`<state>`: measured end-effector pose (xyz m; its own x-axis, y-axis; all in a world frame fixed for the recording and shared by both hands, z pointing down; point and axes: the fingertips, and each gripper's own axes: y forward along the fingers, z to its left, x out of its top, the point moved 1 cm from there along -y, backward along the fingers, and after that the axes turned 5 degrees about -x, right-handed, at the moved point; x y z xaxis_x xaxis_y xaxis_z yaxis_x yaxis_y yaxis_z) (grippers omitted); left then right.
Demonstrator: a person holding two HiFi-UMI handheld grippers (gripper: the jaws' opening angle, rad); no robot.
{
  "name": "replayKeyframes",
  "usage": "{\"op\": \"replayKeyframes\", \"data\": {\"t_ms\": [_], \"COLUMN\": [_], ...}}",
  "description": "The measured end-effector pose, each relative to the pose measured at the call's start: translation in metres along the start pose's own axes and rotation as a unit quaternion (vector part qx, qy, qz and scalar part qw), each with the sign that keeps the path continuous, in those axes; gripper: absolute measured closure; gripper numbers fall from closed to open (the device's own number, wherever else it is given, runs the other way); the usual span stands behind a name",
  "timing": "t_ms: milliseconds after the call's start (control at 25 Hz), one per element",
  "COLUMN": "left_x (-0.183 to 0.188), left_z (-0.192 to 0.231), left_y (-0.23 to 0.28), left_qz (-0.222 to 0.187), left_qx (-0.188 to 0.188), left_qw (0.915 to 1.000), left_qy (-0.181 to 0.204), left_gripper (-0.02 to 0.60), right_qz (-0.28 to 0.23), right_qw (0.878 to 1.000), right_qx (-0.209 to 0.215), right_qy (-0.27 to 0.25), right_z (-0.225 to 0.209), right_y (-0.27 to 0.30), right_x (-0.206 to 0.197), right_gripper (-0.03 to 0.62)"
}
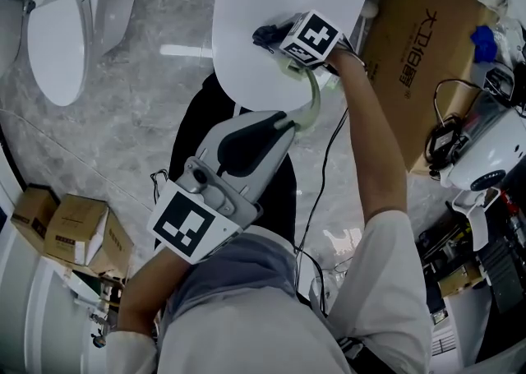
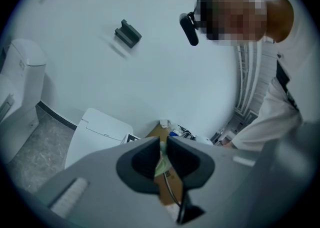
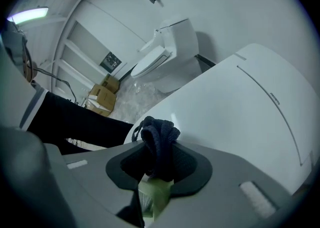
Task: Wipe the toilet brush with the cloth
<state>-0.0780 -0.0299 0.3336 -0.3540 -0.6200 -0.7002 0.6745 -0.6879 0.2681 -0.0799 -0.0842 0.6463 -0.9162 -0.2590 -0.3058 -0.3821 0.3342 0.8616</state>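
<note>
While L gripper (image 1: pixel 285 123) clamps brush (image 1: pixel 311 99), it points away toward R gripper (image 1: pixel 278 42) clenching cloth (image 1: pixel 265 34).

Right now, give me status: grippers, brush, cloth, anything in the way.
Left gripper jaws shut on brush. Right gripper jaws shut on cloth, at the brush's far end. Both above the closed toilet lid; nothing blocking.

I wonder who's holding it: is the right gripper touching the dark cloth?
Touching. In the right gripper view, the right gripper clamps the cloth from both sides.
</note>
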Motion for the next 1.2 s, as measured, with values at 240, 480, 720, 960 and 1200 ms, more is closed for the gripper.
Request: {"op": "replayKeyframes", "data": {"t_ms": [240,480,720,960,1200], "left_x": [-0.004,-0.004,0.003,0.009,0.013], "left_z": [0.000,-0.001,0.001,0.003,0.004], "left_y": [-0.001,-0.002,0.001,0.004,0.011], "left_qz": [0.011,0.014,0.001,-0.002,0.000], "left_qx": [-0.001,-0.001,-0.001,0.002,0.003], "left_qw": [0.9999,0.9999,0.9999,0.9998,0.9996], "left_qy": [-0.006,-0.006,0.011,0.022,0.028], "left_gripper": [0.581,0.581,0.581,0.581,0.581], "right_qz": [0.006,-0.037,-0.075,-0.109,-0.142], "right_qw": [1.000,0.995,0.984,0.970,0.954], "right_qx": [-0.001,-0.028,-0.049,-0.057,-0.057], "right_qy": [-0.006,0.091,0.155,0.212,0.259], "right_z": [-0.001,-0.023,-0.039,-0.051,-0.061], "right_y": [0.002,-0.003,-0.013,-0.024,-0.032], "right_x": [0.000,-0.003,-0.009,-0.018,-0.030], "right_gripper": [0.496,0.496,0.496,0.494,0.494]}}
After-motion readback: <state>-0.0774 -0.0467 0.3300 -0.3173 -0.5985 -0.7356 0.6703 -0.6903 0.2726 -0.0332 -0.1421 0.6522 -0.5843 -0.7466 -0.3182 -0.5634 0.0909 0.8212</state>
